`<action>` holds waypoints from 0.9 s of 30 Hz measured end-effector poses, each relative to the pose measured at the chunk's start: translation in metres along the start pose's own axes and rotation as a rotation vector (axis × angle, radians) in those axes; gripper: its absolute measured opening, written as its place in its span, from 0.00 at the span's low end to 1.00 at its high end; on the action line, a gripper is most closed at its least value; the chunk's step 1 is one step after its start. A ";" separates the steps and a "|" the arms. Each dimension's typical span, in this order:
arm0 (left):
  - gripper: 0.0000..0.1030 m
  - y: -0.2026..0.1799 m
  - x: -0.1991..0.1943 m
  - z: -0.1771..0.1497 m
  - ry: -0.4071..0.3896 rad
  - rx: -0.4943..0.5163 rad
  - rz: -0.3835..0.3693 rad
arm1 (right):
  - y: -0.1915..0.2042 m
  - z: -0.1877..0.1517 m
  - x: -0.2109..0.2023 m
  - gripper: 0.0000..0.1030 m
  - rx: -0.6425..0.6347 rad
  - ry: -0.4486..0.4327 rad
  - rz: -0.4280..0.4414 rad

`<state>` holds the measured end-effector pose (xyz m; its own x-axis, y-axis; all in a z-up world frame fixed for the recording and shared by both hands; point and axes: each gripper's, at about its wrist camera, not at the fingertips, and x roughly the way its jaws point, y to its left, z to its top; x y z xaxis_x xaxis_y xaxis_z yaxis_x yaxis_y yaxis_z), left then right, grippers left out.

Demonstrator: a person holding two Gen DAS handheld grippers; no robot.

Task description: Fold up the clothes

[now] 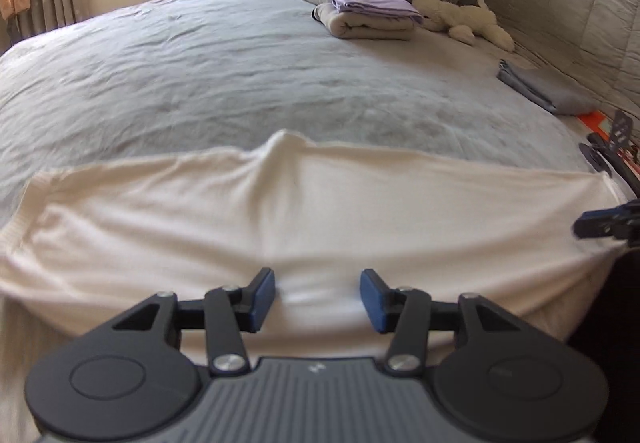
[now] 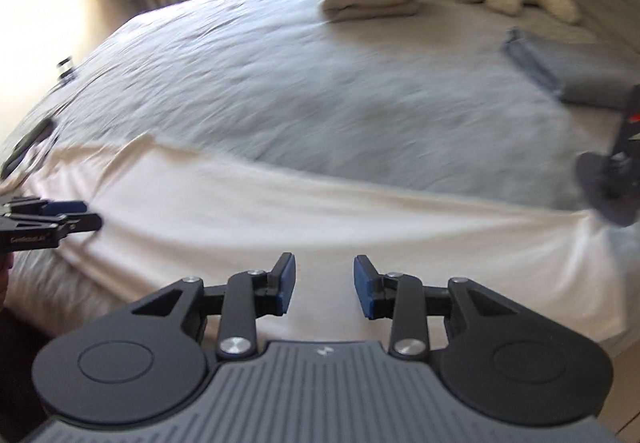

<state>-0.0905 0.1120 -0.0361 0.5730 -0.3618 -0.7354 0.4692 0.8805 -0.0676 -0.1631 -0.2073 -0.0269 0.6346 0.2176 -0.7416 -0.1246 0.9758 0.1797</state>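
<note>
My left wrist camera sits just behind its own left gripper [image 1: 318, 299], looking forward and downward over the near edge of the bed [image 1: 200, 83], close above the white garment [image 1: 280, 211]. My right wrist camera does the same behind the right gripper [image 2: 324, 285], angled a little more toward the window side. Both views share the garment, the grey bedspread, the folded stack [image 1: 372, 19] and the plush toy [image 1: 464, 21] at the far end. Each camera catches the other gripper at its frame edge.
</note>
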 end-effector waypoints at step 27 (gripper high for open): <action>0.63 0.043 -0.030 -0.027 0.033 -0.106 -0.022 | 0.087 -0.025 0.014 0.42 -0.141 0.035 0.056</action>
<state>-0.1057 0.1691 -0.0356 0.5404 -0.3727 -0.7544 0.4071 0.9004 -0.1533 -0.1843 -0.1191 -0.0383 0.5972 0.2697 -0.7553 -0.2666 0.9550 0.1302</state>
